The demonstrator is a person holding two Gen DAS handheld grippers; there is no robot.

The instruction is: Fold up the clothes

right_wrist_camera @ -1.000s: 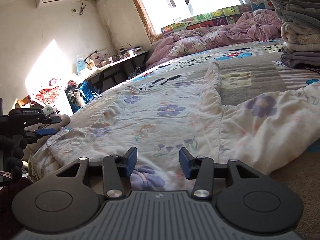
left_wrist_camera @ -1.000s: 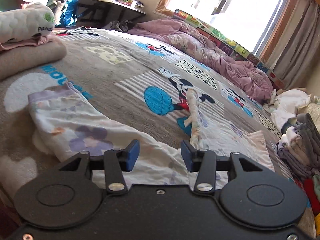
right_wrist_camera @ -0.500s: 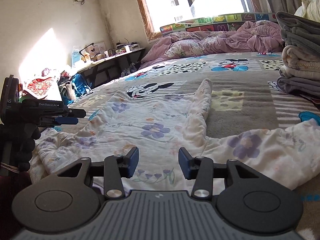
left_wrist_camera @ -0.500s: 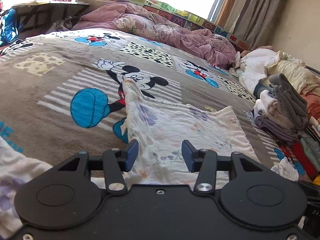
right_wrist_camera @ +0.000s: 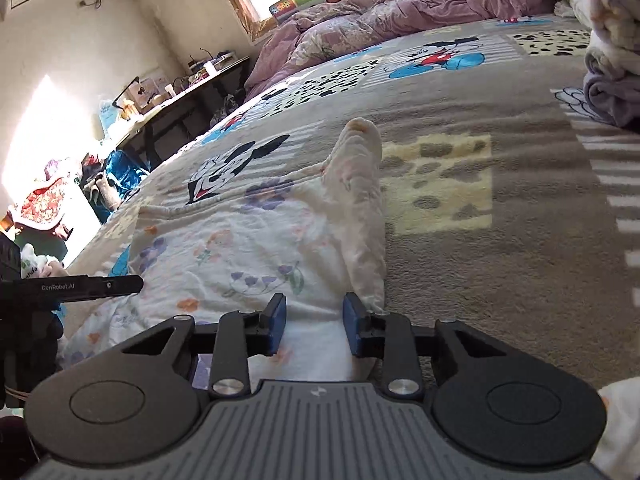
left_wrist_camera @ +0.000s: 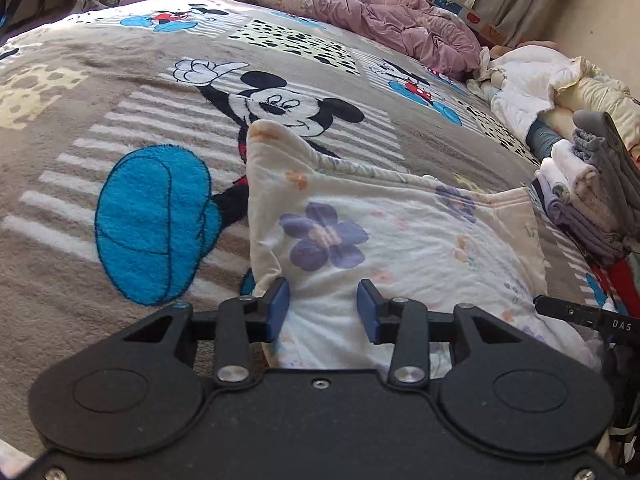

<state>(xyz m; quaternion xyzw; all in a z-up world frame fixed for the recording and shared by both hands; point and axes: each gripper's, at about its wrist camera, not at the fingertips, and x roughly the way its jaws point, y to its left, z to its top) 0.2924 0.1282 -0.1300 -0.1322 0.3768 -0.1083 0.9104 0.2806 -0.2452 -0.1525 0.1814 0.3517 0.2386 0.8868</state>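
On the bed: a grey cartoon-mouse blanket [left_wrist_camera: 120,128] covers it, and a white floral garment [left_wrist_camera: 392,240] lies spread across the near part.
Garment: cream-white with purple and orange flowers, rumpled; one narrow part [right_wrist_camera: 358,168] runs away from the tongs towards the middle of the bed, ending in a rounded tip on the mouse print.
Left tongs [left_wrist_camera: 323,309]: low over the near edge of the garment, blue pads apart with the cloth showing between them; they stand wide and grip nothing that I can see.
Right tongs [right_wrist_camera: 314,322]: also low at the garment's near edge, by the base of the narrow part; the pads stand apart, cloth between them, not pinched.
Each from the other: the right tongs' tip pokes in at the right edge of the left view; the left tongs' black arm shows at the left edge of the right view. They sit near each other, side by side over the same cloth.
Folded stack [left_wrist_camera: 588,196]: grey, white and lilac pieces piled at the right side of the bed, apart from the garment.
Far side: a pink quilt [left_wrist_camera: 360,8] is bunched along the window edge.
Desk [right_wrist_camera: 192,92]: cluttered, against the wall beyond the bed.
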